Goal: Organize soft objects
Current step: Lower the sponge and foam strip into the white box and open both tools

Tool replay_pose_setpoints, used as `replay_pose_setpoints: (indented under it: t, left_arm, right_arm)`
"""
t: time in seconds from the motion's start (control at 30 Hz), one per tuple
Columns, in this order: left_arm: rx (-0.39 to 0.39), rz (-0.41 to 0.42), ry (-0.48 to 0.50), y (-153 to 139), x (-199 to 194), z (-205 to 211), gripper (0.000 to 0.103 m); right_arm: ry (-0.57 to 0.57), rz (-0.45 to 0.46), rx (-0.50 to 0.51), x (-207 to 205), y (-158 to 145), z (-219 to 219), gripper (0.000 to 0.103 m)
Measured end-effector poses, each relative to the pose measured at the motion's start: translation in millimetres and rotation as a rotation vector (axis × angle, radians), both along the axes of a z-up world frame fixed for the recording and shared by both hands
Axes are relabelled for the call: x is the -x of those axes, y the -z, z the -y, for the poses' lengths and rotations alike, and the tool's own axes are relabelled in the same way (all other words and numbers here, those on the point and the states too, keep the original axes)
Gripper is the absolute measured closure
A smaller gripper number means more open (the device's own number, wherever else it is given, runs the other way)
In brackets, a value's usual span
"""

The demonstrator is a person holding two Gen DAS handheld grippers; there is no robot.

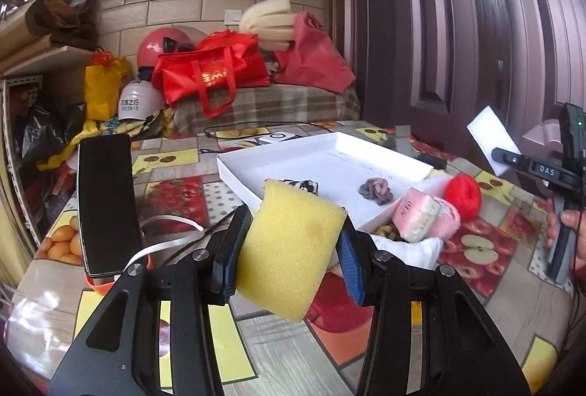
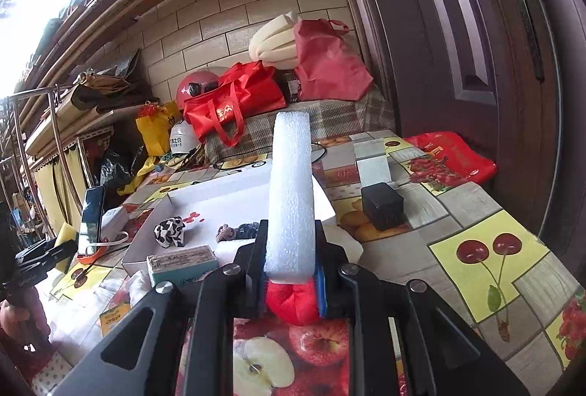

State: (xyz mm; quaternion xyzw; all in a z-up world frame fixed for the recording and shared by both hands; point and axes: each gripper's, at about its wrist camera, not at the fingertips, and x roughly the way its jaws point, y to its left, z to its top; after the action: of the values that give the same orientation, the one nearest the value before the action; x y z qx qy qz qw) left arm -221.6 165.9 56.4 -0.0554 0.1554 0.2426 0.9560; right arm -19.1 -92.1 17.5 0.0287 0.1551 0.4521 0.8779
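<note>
We squeeze a yellow foam sponge [image 1: 291, 251] left, white foam strip [image 2: 291, 198] right; right handle [image 1: 549, 171] reads "DAS".

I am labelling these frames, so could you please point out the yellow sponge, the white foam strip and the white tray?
yellow sponge [image 1: 291, 249]: left wrist view, middle of its broad face.
white foam strip [image 2: 291, 198]: right wrist view, middle of its length.
white tray [image 1: 234, 172]: left wrist view, near-left rim.

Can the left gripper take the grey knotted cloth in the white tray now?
Probably not yet: the left gripper is shut on the yellow sponge. The grey knotted cloth lies uncovered in the white tray, so the way looks free.
</note>
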Motion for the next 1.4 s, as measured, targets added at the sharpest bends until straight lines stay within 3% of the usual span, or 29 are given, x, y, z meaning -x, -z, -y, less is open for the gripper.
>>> replay_pose_setpoints:
  t: [0.27,0.4,0.63,1.17,1.4]
  left_arm:
    - [-0.013,0.026,-0.163,0.8,-15.2,-6.0,0.058]
    - [-0.022,0.028,-0.161,0.5,-32.7,-3.3,0.058]
    - [-0.043,0.04,-0.151,-1.8,-67.0,-4.3,0.058]
    - [-0.015,0.073,-0.25,-5.2,-120.3,-45.3,0.057]
    - [-0.017,0.057,-0.245,-5.0,-134.0,-53.4,0.057]
  right_arm:
    - [-0.004,0.016,0.011,-1.2,1.7,-8.9,0.084]
    - [-0.037,0.074,0.059,7.6,1.9,-27.5,0.084]
    - [-0.08,0.096,0.096,11.2,4.1,-62.5,0.084]
    - [-0.07,0.063,0.086,-6.8,1.6,-127.5,0.084]
    - [-0.06,0.026,0.113,-18.2,2.8,-155.4,0.084]
